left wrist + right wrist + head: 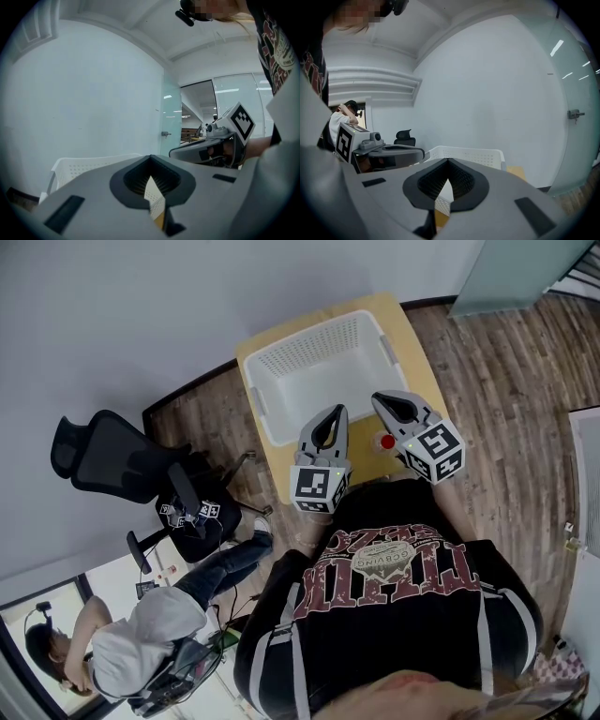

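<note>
1. Left gripper (335,412): its jaws are together at the tips, with nothing between them. Only the ribbed pad cut-out shows a gap, and the basket and desk show through it in the left gripper view.
2. Right gripper (378,400): the jaws are likewise closed tip to tip and empty, per the right gripper view.
3. Both grippers are held side by side over the near edge of the desk (405,332), pointing at the white basket (323,381).
4. The basket is perforated plastic. It stands on the desk just beyond the jaw tips and takes up most of the desktop.
5. A small red round thing (387,442) lies on the desk just beside the right gripper. I cannot tell what it is.
6. Surroundings: a black office chair (103,460) stands on the wooden floor (511,381) left of the desk, and a second person (141,638) sits beyond it.
</note>
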